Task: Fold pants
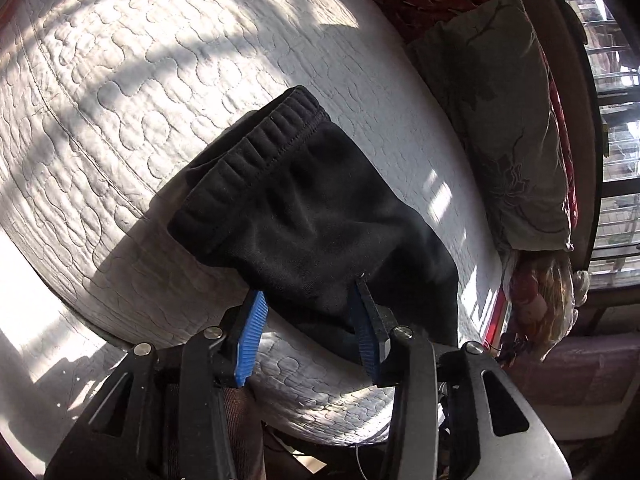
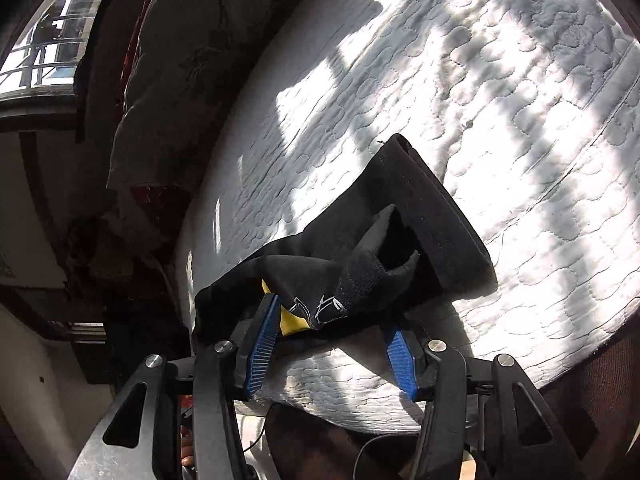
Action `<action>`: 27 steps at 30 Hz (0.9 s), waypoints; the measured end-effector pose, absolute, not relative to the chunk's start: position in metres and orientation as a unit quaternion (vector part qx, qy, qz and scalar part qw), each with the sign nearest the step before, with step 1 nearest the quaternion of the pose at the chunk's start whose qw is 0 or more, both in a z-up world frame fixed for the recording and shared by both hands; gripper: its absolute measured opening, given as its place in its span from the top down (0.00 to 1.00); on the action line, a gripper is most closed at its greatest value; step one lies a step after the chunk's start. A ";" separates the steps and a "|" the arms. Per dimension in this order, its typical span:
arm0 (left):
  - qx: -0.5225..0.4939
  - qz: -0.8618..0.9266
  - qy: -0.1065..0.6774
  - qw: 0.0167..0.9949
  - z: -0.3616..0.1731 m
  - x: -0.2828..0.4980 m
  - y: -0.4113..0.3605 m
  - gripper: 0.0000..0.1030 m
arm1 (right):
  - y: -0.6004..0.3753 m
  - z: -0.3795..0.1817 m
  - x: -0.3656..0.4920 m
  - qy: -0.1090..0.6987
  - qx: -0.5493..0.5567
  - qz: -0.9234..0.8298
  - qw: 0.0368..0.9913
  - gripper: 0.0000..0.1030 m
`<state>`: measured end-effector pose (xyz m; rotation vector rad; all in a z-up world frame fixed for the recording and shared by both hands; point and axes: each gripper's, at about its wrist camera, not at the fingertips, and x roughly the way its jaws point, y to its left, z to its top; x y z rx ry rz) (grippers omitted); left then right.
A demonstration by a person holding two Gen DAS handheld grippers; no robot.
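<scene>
While black pants (image 1: pixel 316 216) lie on mattress (image 1: pixel 120 80), both fingers spread wide (gripping nothing), pillow (image 1: pixel 500 120) beside.

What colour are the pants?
Black pants, clearest in the left wrist view.

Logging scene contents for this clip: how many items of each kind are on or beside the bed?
Black pants: 1
White quilted mattress: 1
Grey patterned pillow: 1
Grippers with blue fingers: 2, left gripper, right gripper
Total: 5

Home bedroom: quilted mattress (image 1: pixel 160 100), pillow (image 1: pixel 500 120), window (image 1: pixel 616 120).
</scene>
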<state>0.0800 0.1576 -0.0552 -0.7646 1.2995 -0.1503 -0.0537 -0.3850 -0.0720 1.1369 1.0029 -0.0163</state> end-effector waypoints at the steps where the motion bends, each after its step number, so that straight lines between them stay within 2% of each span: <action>1: -0.348 -0.067 0.591 0.725 -0.057 0.082 0.158 0.62 | -0.384 -0.077 -0.051 0.455 0.529 -0.012 0.716 0.48; 5: -0.350 -0.056 0.598 0.719 -0.063 0.088 0.156 0.62 | -0.384 -0.097 -0.048 0.446 0.580 -0.028 0.682 0.49; 7: -0.355 -0.046 0.597 0.718 -0.066 0.093 0.157 0.62 | -0.386 -0.101 -0.049 0.436 0.592 -0.040 0.677 0.52; 8: -0.357 -0.041 0.597 0.717 -0.066 0.096 0.157 0.63 | -0.388 -0.102 -0.049 0.432 0.593 -0.044 0.678 0.59; 9: -0.360 -0.037 0.598 0.715 -0.067 0.099 0.157 0.67 | -0.389 -0.102 -0.049 0.430 0.591 -0.047 0.681 0.77; 10: -0.365 -0.036 0.599 0.711 -0.068 0.104 0.157 0.82 | -0.391 -0.103 -0.049 0.427 0.592 -0.047 0.682 0.85; 11: -0.369 -0.037 0.601 0.708 -0.068 0.109 0.156 0.91 | -0.393 -0.103 -0.048 0.426 0.593 -0.043 0.682 0.88; 16: -0.408 -0.070 0.557 0.720 -0.026 0.126 0.161 0.94 | -0.401 -0.065 -0.022 0.393 0.570 -0.024 0.721 0.91; 20: -0.352 -0.069 0.534 0.766 -0.001 0.124 0.158 0.94 | -0.407 -0.008 -0.007 0.329 0.517 0.014 0.790 0.92; 27: -0.341 -0.036 0.594 0.728 -0.063 0.101 0.176 0.94 | -0.401 -0.074 -0.024 0.414 0.513 0.005 0.752 0.91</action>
